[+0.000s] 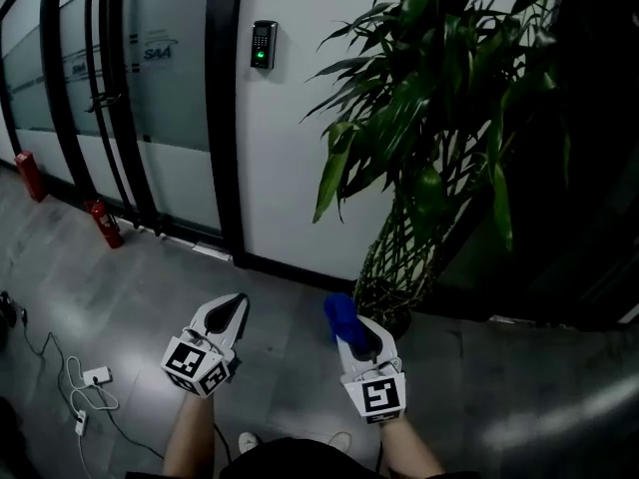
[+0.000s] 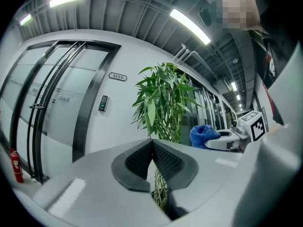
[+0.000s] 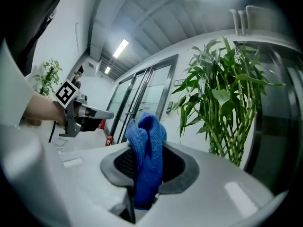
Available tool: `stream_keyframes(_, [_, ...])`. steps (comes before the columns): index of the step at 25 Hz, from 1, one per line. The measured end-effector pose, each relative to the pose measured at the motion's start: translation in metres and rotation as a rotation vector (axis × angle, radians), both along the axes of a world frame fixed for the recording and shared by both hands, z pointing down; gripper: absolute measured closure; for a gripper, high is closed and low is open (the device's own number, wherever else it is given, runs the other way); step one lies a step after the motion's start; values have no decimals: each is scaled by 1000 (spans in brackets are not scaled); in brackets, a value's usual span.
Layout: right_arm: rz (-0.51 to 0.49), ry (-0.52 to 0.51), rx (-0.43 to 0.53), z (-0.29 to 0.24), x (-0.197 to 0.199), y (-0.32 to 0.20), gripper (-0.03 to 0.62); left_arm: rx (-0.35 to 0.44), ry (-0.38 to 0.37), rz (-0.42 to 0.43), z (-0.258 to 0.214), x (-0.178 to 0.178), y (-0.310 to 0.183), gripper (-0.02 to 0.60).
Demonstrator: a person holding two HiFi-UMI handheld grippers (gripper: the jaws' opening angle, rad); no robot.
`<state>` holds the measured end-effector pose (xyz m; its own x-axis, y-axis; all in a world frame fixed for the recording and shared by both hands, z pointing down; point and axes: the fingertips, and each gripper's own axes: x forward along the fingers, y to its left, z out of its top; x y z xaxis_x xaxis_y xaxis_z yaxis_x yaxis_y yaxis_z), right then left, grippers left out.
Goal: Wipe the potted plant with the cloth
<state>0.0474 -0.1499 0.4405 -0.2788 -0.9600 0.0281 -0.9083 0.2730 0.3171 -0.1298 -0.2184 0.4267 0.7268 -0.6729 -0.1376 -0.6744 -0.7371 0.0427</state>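
A tall potted plant [image 1: 429,138] with long green leaves and woven stems stands against the white wall at the right; it also shows in the left gripper view [image 2: 161,103] and the right gripper view [image 3: 227,98]. My right gripper [image 1: 347,319] is shut on a blue cloth [image 1: 339,314], held low just left of the plant's base. The cloth [image 3: 147,160] bunches up between its jaws. My left gripper [image 1: 232,310] hovers to the left with its jaws together and nothing in them. The plant's pot is hidden in shadow.
Glass doors with black frames [image 1: 110,98] fill the left wall, with a keypad reader [image 1: 263,45] beside them. Two red fire extinguishers [image 1: 105,225] stand on the grey floor. A white power strip and cables [image 1: 92,379] lie at lower left.
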Motion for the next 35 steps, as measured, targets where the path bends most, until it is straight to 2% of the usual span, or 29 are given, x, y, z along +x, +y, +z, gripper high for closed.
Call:
stream_keyframes(5, [102,-69,-11,1,-38,-11,503,-14,1,55,6,-57,-11,575])
stream_keyframes(10, [142,-77,5,-8,-60,-19,503,-40,-20,116,14,-82,-28,575])
stream_keyframes(15, [194,-85,17,-11,-43,-44,503,-35,-56,169,15,-76,-43,575])
stream_keyframes(23, [258,-210,96,-22,-2,-98,503,-13,-40,133,2,-74,-80,575])
stream_keyframes(26, [261,-231,120,-26,9,-107,503,3,-39,141,-6,-58,-100,575])
stream_keyframes(29, [268,-232,136,-31,25,-110,503,27,-70,180,-11,-26,-117,575])
stream_keyframes(35, [299,-147,179,-43,43,-121,503,62,-71,318,-8,48,-148,575])
